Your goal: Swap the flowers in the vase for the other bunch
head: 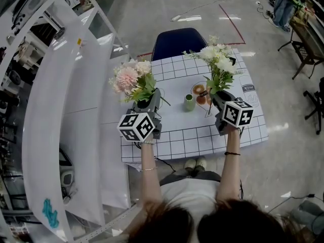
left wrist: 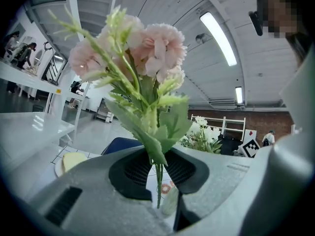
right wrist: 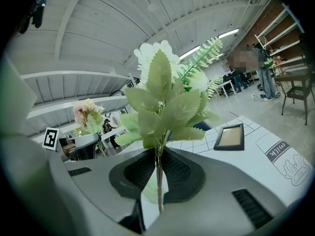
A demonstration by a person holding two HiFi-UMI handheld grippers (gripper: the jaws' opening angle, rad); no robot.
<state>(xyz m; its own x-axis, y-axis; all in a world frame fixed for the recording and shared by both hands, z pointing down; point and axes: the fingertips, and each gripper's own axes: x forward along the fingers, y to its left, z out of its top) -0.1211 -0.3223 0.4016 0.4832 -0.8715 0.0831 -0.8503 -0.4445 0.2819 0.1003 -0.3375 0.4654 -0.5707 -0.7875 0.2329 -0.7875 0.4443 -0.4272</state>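
**A:** Where is the vase (head: 189, 103) in all this?

**B:** It's near the middle of the bench (head: 177, 133). It's small and green, and from the head view we see nothing in its mouth. Both bunches are up in the air.

**A:** Which of ours holds which?

**B:** Our left hand-held gripper (head: 148, 104) is clenched on the stems of the pink bunch (head: 130, 79), at about ten o'clock from the vase. Our right hand-held gripper (head: 218, 97) is clamped on the thin stem of the white bunch (head: 217, 59), at about one o'clock and closer in.

**A:** Why do we keep them upright?

**B:** We reckon it stops the heads flopping. It also leaves the stem ends poking free below the pads, ready for that narrow mouth. Holding the bunches well apart should keep the leaves from tangling.

**A:** Which one goes in?

**B:** We can't tell from here. The white one is simply the nearer.

**A:** And round about?

**B:** A white cloth with a black grid (head: 202, 135) covers the bench. Something round and orange-brown (head: 199, 91) lies just beside the vase at two o'clock, but we can't make it out. A blue chair (head: 185, 40) stands at twelve o'clock past the far edge, and white shelving (head: 55, 110) runs along at nine o'clock. The floor (head: 167, 9) is glossy grey.
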